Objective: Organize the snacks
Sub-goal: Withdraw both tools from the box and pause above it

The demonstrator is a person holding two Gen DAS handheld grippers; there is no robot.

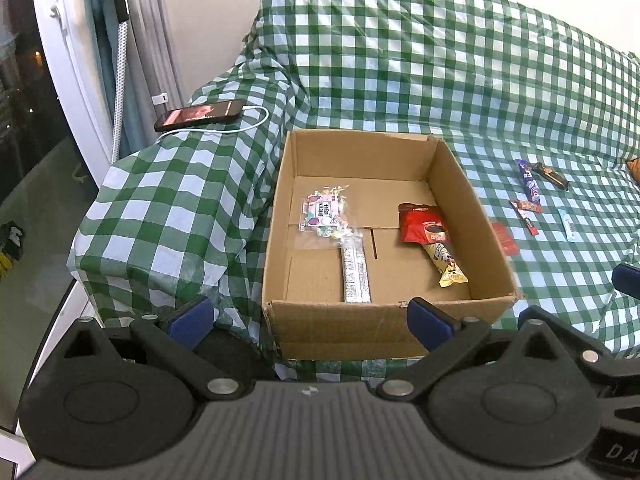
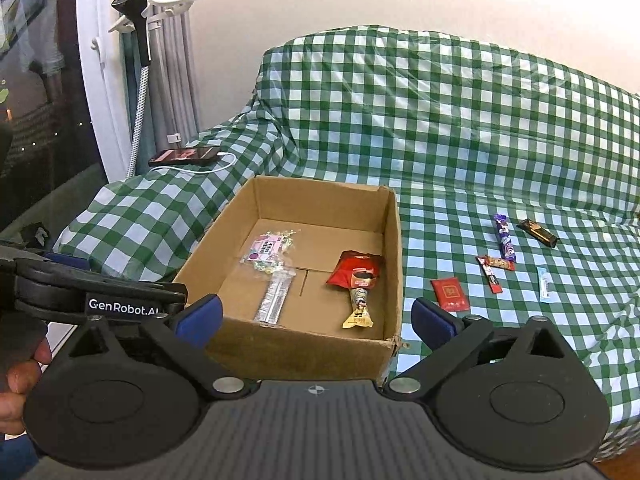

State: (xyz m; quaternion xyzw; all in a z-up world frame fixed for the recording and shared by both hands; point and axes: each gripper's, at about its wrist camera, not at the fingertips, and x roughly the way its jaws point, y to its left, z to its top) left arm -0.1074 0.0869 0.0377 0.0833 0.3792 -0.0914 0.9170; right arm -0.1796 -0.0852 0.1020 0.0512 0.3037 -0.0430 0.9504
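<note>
Since both tongs, left gripper [image 1: 310,318] & right gripper [image 2: 316,318], gape empty, box [image 2: 394,240] mid-frame likely awaits red packet [image 2: 450,294], lower right.

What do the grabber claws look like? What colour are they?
Both grabbers are black plastic with round hubs, silver bolts and ribbed grey tops. The fingertips wear blue pads. The left gripper shows white "GenRobot.AI" lettering in the right gripper camera.

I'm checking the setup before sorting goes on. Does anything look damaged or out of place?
The cardboard box has a torn, frayed near right corner. A phone on a charging cable lies on the sofa arm, no snack. Otherwise nothing looks spilled.
</note>
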